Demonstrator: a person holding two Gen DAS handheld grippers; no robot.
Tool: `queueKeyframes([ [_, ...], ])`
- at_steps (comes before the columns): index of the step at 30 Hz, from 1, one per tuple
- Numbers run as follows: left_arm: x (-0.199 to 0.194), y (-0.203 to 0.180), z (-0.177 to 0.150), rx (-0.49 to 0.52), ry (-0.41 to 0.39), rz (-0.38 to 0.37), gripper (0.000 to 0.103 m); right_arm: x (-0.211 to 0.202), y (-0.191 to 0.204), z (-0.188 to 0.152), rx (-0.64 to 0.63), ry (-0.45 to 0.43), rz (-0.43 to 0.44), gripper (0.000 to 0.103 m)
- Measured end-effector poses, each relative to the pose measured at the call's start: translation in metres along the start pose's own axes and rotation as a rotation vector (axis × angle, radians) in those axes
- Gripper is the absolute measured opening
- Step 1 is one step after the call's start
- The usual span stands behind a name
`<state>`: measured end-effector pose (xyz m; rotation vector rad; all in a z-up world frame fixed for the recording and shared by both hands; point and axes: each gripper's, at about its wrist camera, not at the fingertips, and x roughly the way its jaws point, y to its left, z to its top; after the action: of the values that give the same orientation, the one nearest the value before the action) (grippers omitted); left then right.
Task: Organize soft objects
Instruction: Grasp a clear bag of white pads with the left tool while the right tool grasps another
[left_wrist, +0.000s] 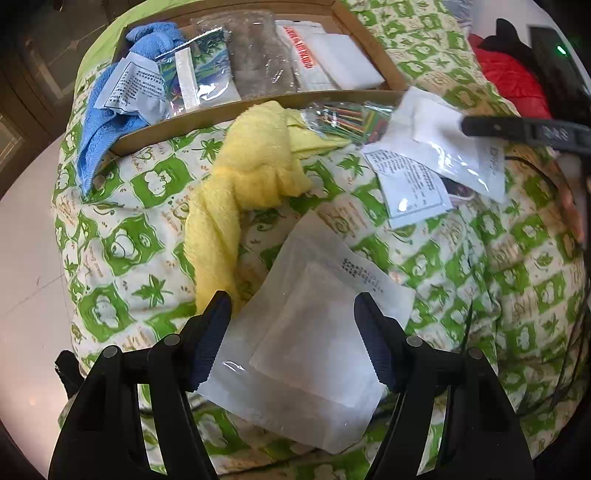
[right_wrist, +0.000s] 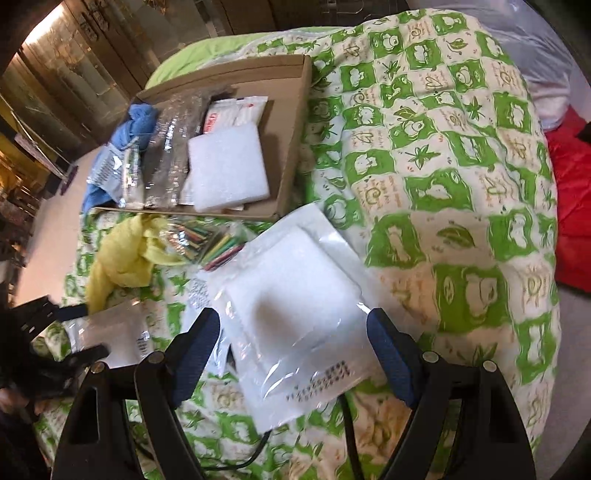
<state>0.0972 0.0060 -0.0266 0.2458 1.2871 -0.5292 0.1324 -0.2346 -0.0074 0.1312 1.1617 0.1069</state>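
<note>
Two towels (left_wrist: 236, 173), one box (left_wrist: 258, 107), two tools (left_wrist: 291, 332).

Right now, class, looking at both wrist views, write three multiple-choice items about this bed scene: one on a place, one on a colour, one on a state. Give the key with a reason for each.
1. Where does the white foam block lie?
A. inside the cardboard box
B. on the floor
C. under the quilt

2. What colour is the towel lying loose on the quilt in front of the box?
A. red
B. yellow
C. black

3. How does the left gripper stand over the frosted pouch?
A. shut tight with nothing between its fingers
B. open, fingers either side of the pouch
C. out of view

Key: A, the block lies among the packets within the box walls; B, the crumpled towel is pale yellow; B, both blue pads stand apart with the pouch lying flat between them.
</note>
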Motion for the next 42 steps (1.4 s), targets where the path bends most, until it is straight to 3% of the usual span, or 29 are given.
queueKeyframes([
  [6,0.002,0.002,-0.003,-0.033,-0.021,-0.030,0.069,0.012,0.008,0.005,-0.080,0.031,-0.065,0.082],
  [14,0.017,0.004,0.009,-0.045,0.020,-0.037,0.069,0.028,-0.003,0.018,-0.175,0.094,-0.071,0.082],
  [20,0.021,0.007,0.020,-0.050,0.023,-0.029,0.069,0.049,0.011,0.024,-0.273,0.154,-0.081,0.095],
  [24,0.034,0.000,0.019,-0.008,0.087,-0.001,0.069,0.055,0.020,0.019,-0.310,0.162,-0.129,0.096],
  [26,0.030,-0.006,0.019,0.025,0.079,0.007,0.069,0.050,0.024,0.013,-0.315,0.151,-0.137,0.096],
  [29,0.025,-0.013,0.018,0.067,0.088,-0.010,0.076,0.042,0.031,0.003,-0.339,0.141,-0.104,0.100],
  [32,0.035,-0.025,0.015,0.132,0.153,-0.009,0.081,0.040,0.042,-0.005,-0.366,0.160,-0.057,0.103],
  [34,0.045,-0.033,0.013,0.169,0.190,0.008,0.086,0.043,0.048,-0.010,-0.386,0.158,-0.078,0.103],
  [39,0.057,-0.028,0.022,0.134,0.228,-0.031,0.096,0.051,0.047,-0.015,-0.348,0.141,-0.094,0.103],
  [42,0.066,-0.022,0.026,0.120,0.252,-0.039,0.102,0.054,0.032,0.001,-0.302,0.130,-0.085,0.102],
])
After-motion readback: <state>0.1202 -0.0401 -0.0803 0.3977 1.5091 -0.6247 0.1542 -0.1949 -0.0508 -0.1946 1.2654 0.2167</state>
